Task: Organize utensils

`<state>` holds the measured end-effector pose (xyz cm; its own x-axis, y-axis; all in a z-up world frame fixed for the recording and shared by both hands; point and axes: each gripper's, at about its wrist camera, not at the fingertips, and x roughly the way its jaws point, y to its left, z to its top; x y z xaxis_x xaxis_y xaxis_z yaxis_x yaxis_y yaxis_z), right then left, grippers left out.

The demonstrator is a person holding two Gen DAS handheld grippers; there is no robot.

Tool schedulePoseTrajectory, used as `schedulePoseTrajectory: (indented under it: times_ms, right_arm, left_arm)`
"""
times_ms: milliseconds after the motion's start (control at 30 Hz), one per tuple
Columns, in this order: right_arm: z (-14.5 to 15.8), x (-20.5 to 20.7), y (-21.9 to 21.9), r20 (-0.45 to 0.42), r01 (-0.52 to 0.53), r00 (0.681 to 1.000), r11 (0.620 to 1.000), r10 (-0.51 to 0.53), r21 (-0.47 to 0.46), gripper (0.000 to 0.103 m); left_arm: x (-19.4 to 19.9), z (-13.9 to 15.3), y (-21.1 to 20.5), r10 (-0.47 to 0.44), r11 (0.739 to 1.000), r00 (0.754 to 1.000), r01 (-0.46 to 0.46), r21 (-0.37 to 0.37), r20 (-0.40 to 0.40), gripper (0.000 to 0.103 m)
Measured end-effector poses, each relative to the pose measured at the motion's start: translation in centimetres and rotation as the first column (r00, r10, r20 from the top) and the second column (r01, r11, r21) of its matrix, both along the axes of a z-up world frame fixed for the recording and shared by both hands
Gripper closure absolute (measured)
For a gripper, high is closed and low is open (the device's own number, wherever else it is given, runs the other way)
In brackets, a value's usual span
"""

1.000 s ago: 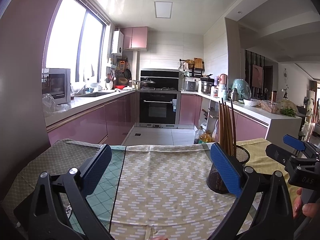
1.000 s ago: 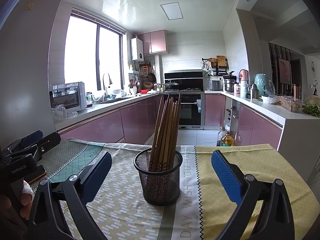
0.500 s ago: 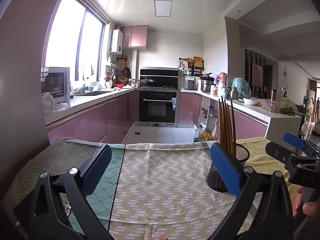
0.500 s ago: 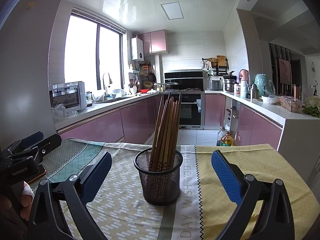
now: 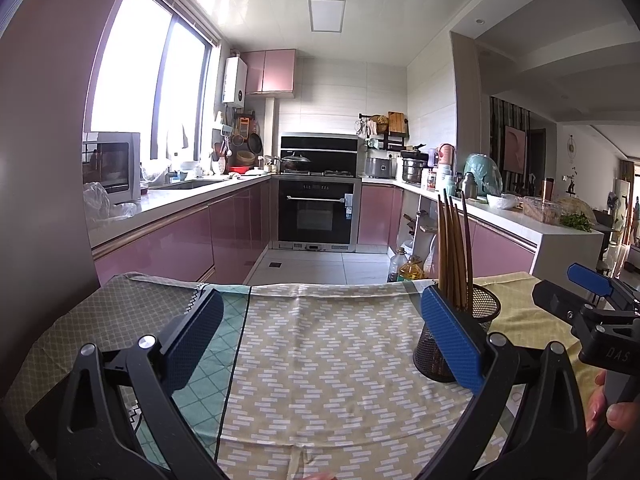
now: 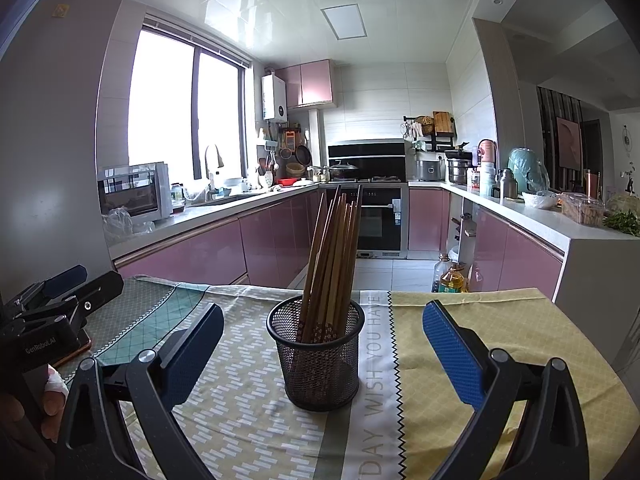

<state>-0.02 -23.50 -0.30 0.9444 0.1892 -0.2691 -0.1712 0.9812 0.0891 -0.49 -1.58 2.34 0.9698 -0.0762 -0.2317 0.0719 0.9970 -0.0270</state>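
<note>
A black mesh holder (image 6: pixel 320 354) stands on the patterned tablecloth (image 6: pixel 248 408) with several brown chopsticks (image 6: pixel 334 256) leaning upright in it. My right gripper (image 6: pixel 320 346) is open and empty, its fingers either side of the holder and a little short of it. In the left wrist view the holder (image 5: pixel 486 322) and chopsticks (image 5: pixel 454 252) sit at the right, partly behind my right finger. My left gripper (image 5: pixel 318 338) is open and empty above bare cloth. Each gripper shows at the edge of the other's view.
The table's far edge (image 5: pixel 320 286) drops to the kitchen floor. Oil bottles (image 6: pixel 450 278) stand on the floor beyond it. Pink cabinets (image 6: pixel 200 256), an oven (image 5: pixel 316 216) and cluttered counters (image 6: pixel 560 208) lie farther back. A wall (image 6: pixel 48 140) rises at the left.
Both grippers stay open and nearly still. The left wrist view has drifted very slightly; the holder and chopsticks have not moved.
</note>
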Motion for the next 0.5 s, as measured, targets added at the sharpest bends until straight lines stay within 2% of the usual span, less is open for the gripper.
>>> schedulePoseTrajectory:
  times_ms: [500]
  right_arm:
    - [-0.12, -0.03, 0.02, -0.004, 0.000, 1.000, 1.000, 0.000, -0.003, 0.006]
  left_arm:
    - [-0.02, -0.43, 0.07, -0.001, 1.000, 1.000, 0.001, 0.000, -0.003, 0.006]
